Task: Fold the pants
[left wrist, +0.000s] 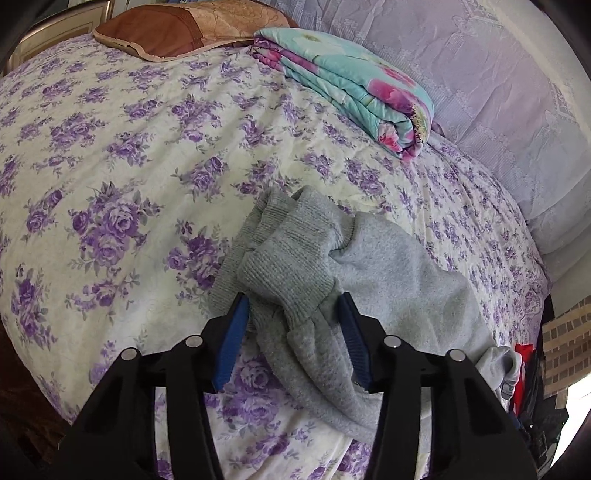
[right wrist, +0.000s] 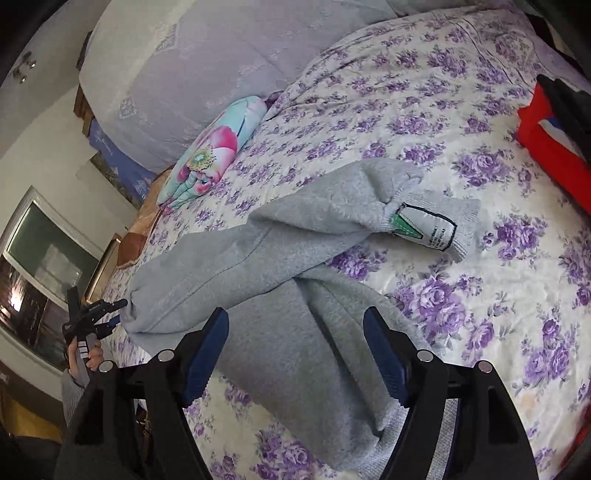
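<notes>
Jaws first: on the left gripper the blue pads stand either side of a ribbed cuff of the grey fleece sweatpants, with the cloth bunched between them. The left pad shows a sliver of gap and the fabric hides the right one, so I cannot tell whether they truly pinch the cuff or only straddle it. The right gripper has its jaws parted wide over a flat stretch of the same pants, with nothing clamped.

The pants lie crumpled on the white bedspread with purple roses. Their legs cross each other, and the ribbed waistband with its white sewn label is turned outward toward the far side. That tangle likely explains the two stations: one tool at the cuffs, the other over the middle of the garment, to pull it straight before any fold is made.

A folded turquoise quilt with pink flowers and a brown satin pillow sit well apart near the head of the bed. A red garment lies at the right edge.
</notes>
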